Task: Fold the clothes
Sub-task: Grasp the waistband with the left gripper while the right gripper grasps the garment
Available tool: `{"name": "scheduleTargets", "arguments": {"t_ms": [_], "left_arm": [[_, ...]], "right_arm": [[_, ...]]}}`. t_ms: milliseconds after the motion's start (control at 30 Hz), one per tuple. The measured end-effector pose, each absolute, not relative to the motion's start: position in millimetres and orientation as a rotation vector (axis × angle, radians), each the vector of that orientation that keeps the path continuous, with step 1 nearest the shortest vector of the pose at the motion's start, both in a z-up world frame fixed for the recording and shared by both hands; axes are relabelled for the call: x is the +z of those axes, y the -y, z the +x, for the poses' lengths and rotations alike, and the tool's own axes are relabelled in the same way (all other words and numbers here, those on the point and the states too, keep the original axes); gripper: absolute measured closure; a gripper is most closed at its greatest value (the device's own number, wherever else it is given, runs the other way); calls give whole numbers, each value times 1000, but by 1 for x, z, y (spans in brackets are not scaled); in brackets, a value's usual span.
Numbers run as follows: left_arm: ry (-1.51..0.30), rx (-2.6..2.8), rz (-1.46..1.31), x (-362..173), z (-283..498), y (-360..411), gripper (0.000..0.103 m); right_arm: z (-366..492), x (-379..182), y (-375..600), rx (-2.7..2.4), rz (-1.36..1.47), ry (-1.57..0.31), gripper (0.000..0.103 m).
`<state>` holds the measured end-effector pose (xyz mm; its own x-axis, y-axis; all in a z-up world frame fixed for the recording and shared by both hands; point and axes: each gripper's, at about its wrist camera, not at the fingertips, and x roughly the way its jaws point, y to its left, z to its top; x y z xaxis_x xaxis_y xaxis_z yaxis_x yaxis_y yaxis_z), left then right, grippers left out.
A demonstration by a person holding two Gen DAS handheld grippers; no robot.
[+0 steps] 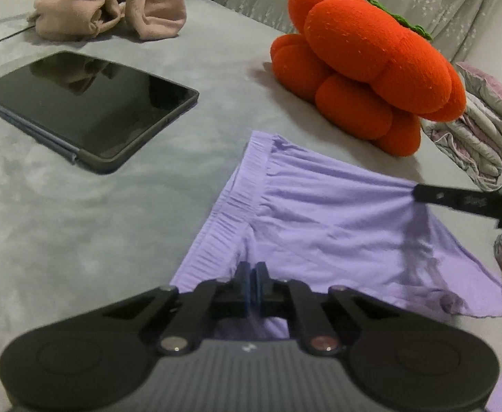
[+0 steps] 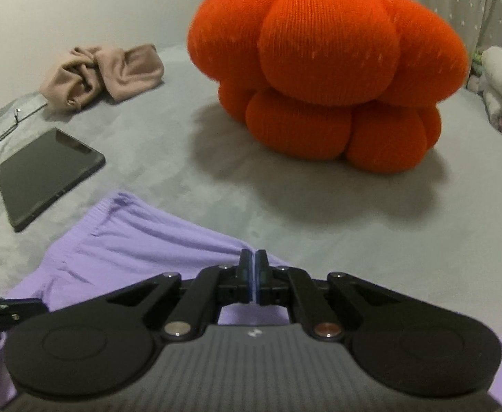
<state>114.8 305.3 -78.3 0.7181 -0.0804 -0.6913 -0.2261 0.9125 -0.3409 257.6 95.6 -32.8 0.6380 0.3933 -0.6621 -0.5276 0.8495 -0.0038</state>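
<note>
Both grippers pinch the near edge of the purple shorts on the grey bed.

Going left to right: the left gripper has its jaws pressed together on the shorts close to the waistband, with cloth bunched at the pads. The right gripper is likewise clamped on the fabric further along toward the leg hem; how much cloth sits between its pads is hard to tell in the blur. The shorts lie directly ahead of both grippers, spreading away toward the orange plush, with their long axis running across from waistband to hem. Both hands are equally near, so the fold likely turns on carrying this held edge forward over the far one. The tablet lies well clear on the left.
</note>
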Motion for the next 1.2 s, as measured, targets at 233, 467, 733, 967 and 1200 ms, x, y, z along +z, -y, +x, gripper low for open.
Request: {"name": "scheduleTargets", "arguments": {"t_ms": [233, 467, 733, 967, 1200], "left_arm": [[-765, 105, -390, -78, 116, -300, 98], [-758, 119, -378, -78, 115, -297, 98], [-747, 143, -376, -78, 113, -292, 98], [-725, 138, -339, -79, 108, -289, 98], [-713, 143, -322, -79, 104, -287, 98]], "right_arm": [[223, -1, -83, 568, -190, -646, 101], [175, 24, -66, 617, -168, -616, 101], [109, 14, -57, 697, -164, -638, 101], [79, -26, -60, 718, -158, -717, 101], [81, -72, -58, 709, -110, -831, 100]]}}
